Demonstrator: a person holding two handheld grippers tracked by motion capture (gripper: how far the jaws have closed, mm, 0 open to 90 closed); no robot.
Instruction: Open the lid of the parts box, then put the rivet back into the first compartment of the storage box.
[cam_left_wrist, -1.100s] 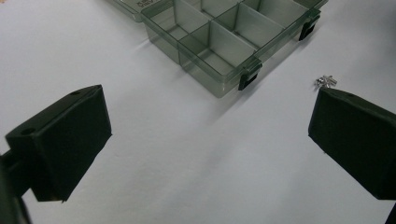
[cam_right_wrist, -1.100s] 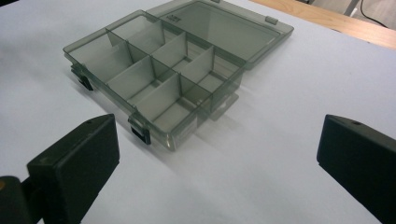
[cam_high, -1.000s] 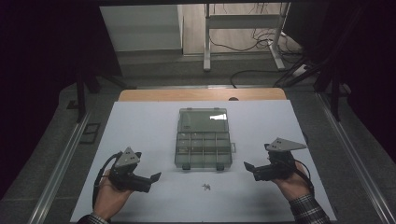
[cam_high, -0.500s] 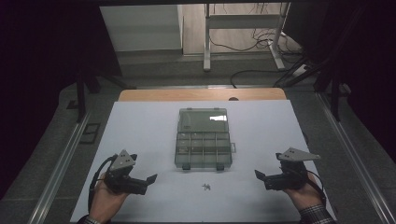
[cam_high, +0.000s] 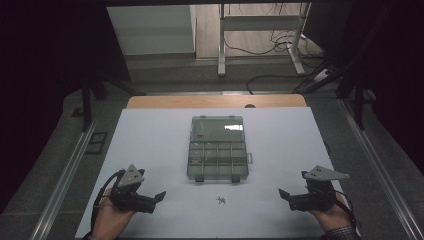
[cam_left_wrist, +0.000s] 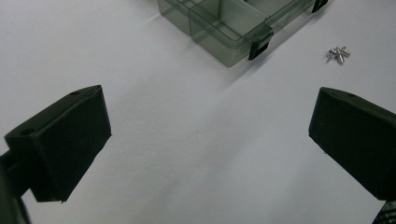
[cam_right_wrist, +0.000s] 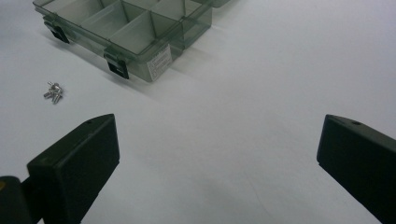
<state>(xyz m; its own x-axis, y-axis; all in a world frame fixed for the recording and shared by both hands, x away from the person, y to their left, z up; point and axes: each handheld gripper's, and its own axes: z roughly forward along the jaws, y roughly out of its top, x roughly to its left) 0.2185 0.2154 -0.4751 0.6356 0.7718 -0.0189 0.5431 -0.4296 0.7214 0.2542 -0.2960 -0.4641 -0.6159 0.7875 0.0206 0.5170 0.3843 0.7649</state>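
A clear smoky compartment box (cam_high: 218, 148) lies open in the middle of the white table, its lid folded back. Its front corner with black latches appears in the left gripper view (cam_left_wrist: 232, 28) and the right gripper view (cam_right_wrist: 126, 35). A small cluster of silver screws (cam_high: 220, 200) lies just in front of the box, also in the left gripper view (cam_left_wrist: 337, 53) and the right gripper view (cam_right_wrist: 53, 92). My left gripper (cam_high: 159, 196) rests open at the front left, empty. At the front right my right gripper (cam_high: 284, 193) is open with nothing between its jaws.
The white table sheet (cam_high: 150, 150) ends at a wooden strip (cam_high: 215, 101) at the back. Metal rails (cam_high: 65, 175) run along both sides. A desk frame (cam_high: 260, 30) and cables stand on the floor beyond.
Both hands have drawn back toward the front edge of the table, the left one slightly leftward and the right one rightward. The box and screws have not moved.
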